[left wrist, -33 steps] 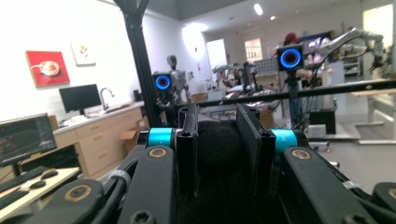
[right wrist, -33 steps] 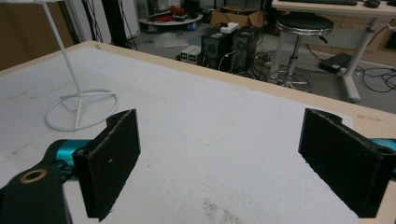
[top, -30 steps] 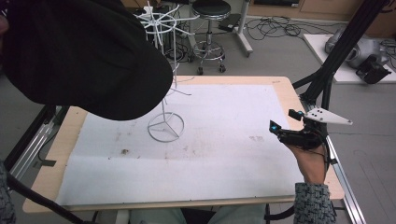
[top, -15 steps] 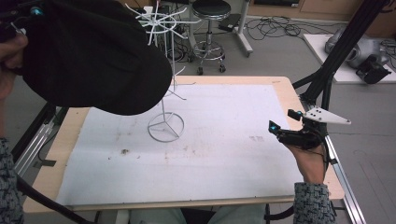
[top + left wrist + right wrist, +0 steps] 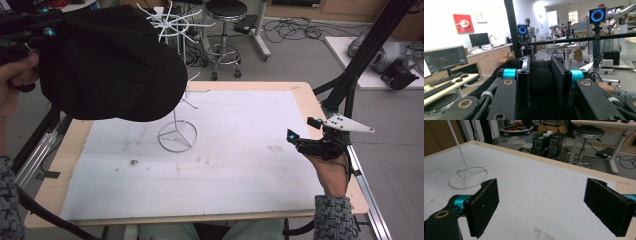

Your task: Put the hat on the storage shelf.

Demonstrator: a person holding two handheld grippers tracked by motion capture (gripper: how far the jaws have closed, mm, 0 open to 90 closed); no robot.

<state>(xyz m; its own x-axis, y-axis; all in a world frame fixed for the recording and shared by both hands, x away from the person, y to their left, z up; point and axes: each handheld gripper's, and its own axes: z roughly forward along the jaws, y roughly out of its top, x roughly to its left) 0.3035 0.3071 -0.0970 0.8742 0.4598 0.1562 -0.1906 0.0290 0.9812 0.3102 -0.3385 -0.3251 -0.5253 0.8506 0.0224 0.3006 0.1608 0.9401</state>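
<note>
The left hand-held gripper (image 5: 42, 35) was clamped on the edge of a black cap (image 5: 112, 62), its jaws pinching the dark fabric (image 5: 540, 80) between them. The cap hung in the air from that grip, spreading to the gripper's right, above the white wire stand (image 5: 176, 132). The right hand-held gripper (image 5: 300, 141) hovered just above the surface (image 5: 250, 175), jaws wide apart and empty, with the stand's ring base (image 5: 467, 178) ahead of its left jaw.
</note>
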